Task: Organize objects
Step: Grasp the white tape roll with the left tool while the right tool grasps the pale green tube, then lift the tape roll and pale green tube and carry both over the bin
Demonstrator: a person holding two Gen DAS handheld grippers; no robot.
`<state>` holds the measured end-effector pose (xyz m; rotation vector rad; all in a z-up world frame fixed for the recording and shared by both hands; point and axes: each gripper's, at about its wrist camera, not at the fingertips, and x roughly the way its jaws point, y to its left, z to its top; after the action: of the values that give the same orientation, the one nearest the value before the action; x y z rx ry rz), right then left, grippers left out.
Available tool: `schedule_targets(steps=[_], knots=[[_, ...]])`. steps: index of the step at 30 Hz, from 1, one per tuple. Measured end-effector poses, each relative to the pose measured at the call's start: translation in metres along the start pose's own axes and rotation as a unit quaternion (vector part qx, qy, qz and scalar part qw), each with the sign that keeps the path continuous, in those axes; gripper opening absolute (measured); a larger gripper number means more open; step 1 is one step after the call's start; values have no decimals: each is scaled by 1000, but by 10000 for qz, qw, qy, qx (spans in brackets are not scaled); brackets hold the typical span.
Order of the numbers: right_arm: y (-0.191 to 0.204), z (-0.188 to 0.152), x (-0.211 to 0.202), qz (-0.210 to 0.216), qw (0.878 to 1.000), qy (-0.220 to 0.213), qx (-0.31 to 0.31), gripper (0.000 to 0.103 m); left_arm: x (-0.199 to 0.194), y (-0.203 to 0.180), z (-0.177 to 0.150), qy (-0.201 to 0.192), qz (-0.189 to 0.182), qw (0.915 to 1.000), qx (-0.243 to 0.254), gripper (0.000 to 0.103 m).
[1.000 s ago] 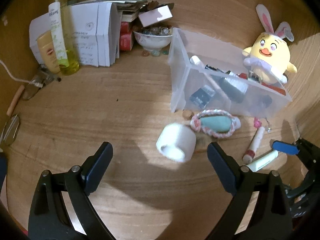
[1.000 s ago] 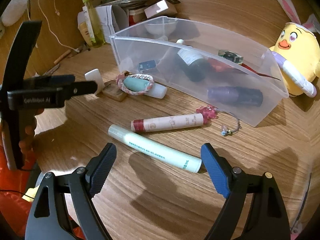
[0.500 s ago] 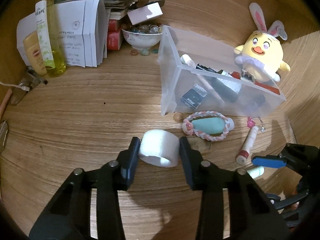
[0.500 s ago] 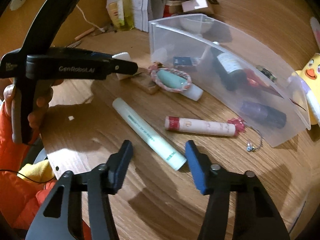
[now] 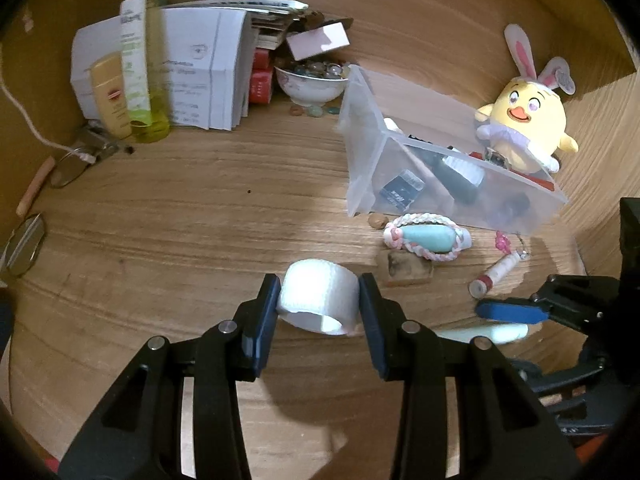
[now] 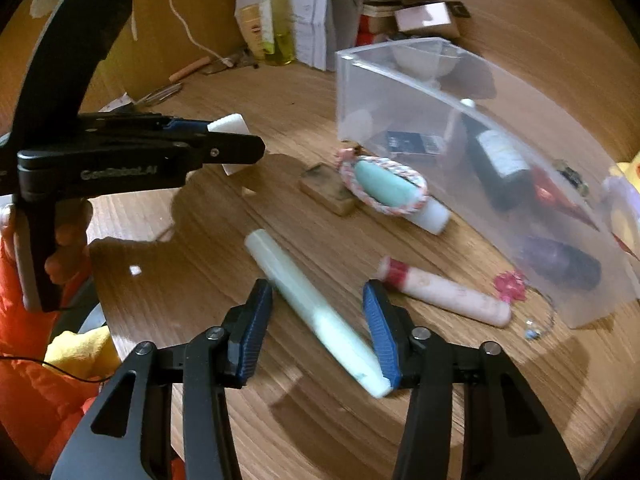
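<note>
Clear plastic bin (image 5: 362,152), the landmark, stands on the wooden bench (image 5: 200,216) and already holds a dark bottle and several small items. White tape roll (image 5: 318,302): well in front of the bin's near corner, clamped between the pads of the left hand-held gripper (image 5: 319,300); in the right wrist view it appears clear of the bench. Pale green tube (image 6: 316,314): lying on the bench in front of the bin's long wall, between the jaws of the right hand-held gripper (image 6: 320,316), which have just been closing. The right pad touches the tube; the left pad seems to stand off from it, though blur makes this uncertain, so the grip reads as not yet made. Cream tube with red band (image 6: 444,292): between the green tube and the bin wall. Teal object in a braided ring (image 6: 382,188) and small wooden block (image 6: 328,188): just beside the bin's near wall. Yellow plush chick (image 5: 524,128): behind the bin. Step in hand: pick-up of loose items, two at once. Next move calls for the right jaws to finish closing squarely across the tube, then both items carried over the bin rim and released inside.
</note>
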<state>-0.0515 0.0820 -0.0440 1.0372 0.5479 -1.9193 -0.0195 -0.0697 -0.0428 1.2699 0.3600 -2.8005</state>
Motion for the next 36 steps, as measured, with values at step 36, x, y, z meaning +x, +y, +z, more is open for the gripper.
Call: schedule_targets(steps=[36], knots=[[-67, 10, -107, -502, 9752, -1865, 1082, 14, -44, -65, 47, -909, -236, 9950, 335, 40]])
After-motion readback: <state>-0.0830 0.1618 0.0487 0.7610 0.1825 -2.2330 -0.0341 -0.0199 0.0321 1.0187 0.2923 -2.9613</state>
